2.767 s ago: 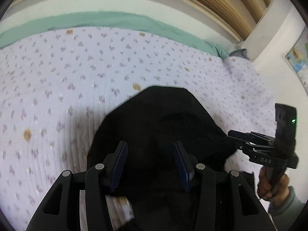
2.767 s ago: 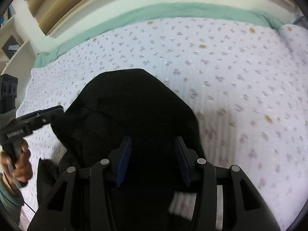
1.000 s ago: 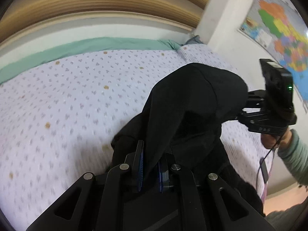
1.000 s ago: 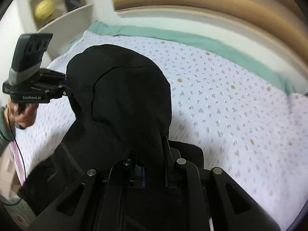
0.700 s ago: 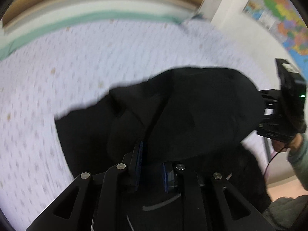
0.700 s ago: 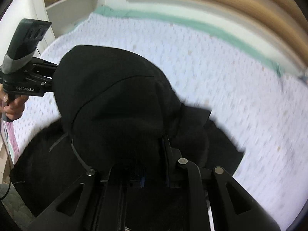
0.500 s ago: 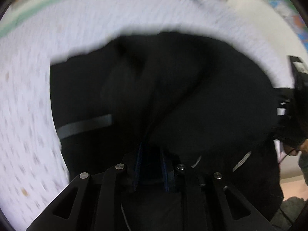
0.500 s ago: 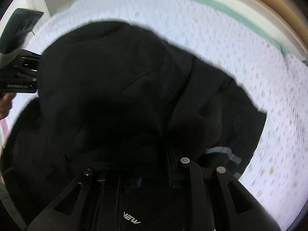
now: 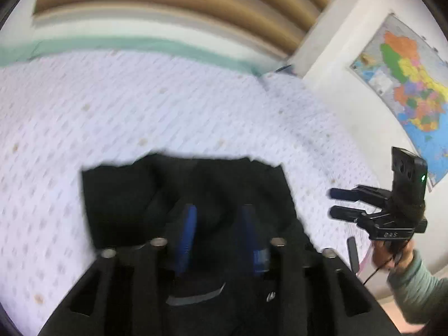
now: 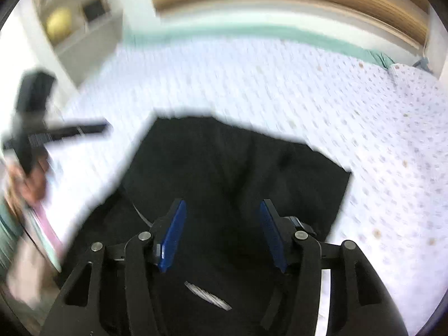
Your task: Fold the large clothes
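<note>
Your left gripper [image 9: 217,218] and right gripper [image 10: 222,218] were opening, apparently clear of the black fabric garment [image 10: 238,168] on the floral-quilted bed [image 10: 308,89].

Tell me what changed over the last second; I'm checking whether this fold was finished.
A second ago both grippers pinched the black garment and held it up. It has since come down flat on the bed. The left gripper and right gripper have let go and their jaws are opening, pads clear of the cloth. The bed and wall map are unchanged.
</note>
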A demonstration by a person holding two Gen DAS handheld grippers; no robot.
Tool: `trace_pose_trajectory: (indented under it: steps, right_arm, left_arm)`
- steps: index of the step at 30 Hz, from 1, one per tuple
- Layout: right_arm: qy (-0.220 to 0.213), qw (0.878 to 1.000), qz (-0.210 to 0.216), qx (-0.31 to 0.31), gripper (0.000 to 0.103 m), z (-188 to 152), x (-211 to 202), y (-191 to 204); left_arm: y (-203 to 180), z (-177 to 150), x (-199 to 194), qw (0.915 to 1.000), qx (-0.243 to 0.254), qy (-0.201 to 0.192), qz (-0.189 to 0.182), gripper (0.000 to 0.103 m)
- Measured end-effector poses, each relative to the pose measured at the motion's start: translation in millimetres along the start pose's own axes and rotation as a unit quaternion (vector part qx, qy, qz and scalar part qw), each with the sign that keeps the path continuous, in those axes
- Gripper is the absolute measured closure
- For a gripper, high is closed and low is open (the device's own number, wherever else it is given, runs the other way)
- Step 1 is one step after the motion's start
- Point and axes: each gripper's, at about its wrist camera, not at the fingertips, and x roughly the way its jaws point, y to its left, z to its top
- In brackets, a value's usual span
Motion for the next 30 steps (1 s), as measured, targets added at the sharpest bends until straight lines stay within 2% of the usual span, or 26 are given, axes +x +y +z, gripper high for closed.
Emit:
trace_pose_trajectory:
  steps: [2, 4, 5, 7, 8, 9, 10, 11, 12, 14, 16, 19, 23, 25, 26, 28, 29, 30]
  right_arm:
    - [-0.022, 0.998, 0.044, 0.05, 0.044, 17, 16, 3]
    - [-0.006, 0.998, 0.034, 0.054, 0.044, 17, 44, 12]
    - [0.023, 0.998, 0.009, 0.05, 0.046, 12, 72, 17]
    - [0.076, 0.996, -0.02, 0.044, 0.051, -5, 115, 18]
    - [0.1, 0.994, -0.027, 0.042, 0.051, -16, 133, 15]
    - [0.127, 0.99, -0.024, 0.051, 0.051, -34, 155, 13]
    - [0.147, 0.986, -0.019, 0.071, 0.051, -53, 176, 5]
    - [0.144, 0.986, -0.015, 0.084, 0.05, -63, 184, 1]
    - [0.127, 0.987, -0.01, 0.097, 0.05, -70, 185, -3]
    - [0.113, 0.987, -0.007, 0.116, 0.05, -72, 180, -6]
    - [0.115, 0.987, -0.011, 0.115, 0.05, -70, 175, -4]
    - [0.116, 0.988, -0.008, 0.106, 0.049, -66, 155, 0]
    - [0.061, 0.994, 0.016, 0.092, 0.047, -72, 87, 13]
    - [0.055, 0.996, 0.0, 0.076, 0.047, -80, 70, 19]
    - [0.061, 0.996, -0.009, 0.07, 0.047, -85, 71, 21]
    - [0.083, 0.994, -0.026, 0.059, 0.047, -97, 85, 14]
    - [0.095, 0.993, -0.037, 0.054, 0.047, -94, 97, 15]
    - [0.11, 0.992, -0.043, 0.054, 0.048, -93, 111, 17]
  left_arm:
    - [-12, 3, 30, 0.9995, 0.015, 0.026, 0.002, 0.06]
    - [-14, -6, 53, 0.9986, 0.015, 0.051, -0.007, 0.06]
    - [-14, -14, 67, 0.9977, 0.018, 0.066, -0.005, 0.06]
    - [-5, -53, 98, 0.9918, 0.047, 0.102, 0.061, 0.06]
    - [0, -72, 108, 0.9891, 0.044, 0.119, 0.075, 0.06]
    - [17, -97, 130, 0.9854, 0.015, 0.153, 0.073, 0.06]
    - [27, -110, 138, 0.9854, -0.005, 0.156, 0.067, 0.06]
    - [32, -116, 140, 0.9868, -0.016, 0.149, 0.063, 0.06]
    - [36, -118, 140, 0.9886, -0.03, 0.136, 0.057, 0.06]
    - [35, -113, 140, 0.9877, -0.038, 0.139, 0.06, 0.06]
    - [32, -110, 137, 0.987, -0.031, 0.145, 0.064, 0.06]
    - [21, -103, 111, 0.9893, -0.025, 0.134, 0.053, 0.06]
    - [7, -101, 57, 0.9957, -0.037, 0.084, 0.0, 0.06]
    - [5, -106, 47, 0.9959, -0.05, 0.071, -0.024, 0.06]
    - [7, -110, 49, 0.9952, -0.058, 0.073, -0.029, 0.06]
    - [14, -115, 69, 0.9935, -0.063, 0.094, -0.012, 0.06]
    - [22, -127, 92, 0.9895, -0.07, 0.126, 0.016, 0.06]
    - [29, -137, 108, 0.9854, -0.083, 0.147, 0.027, 0.06]
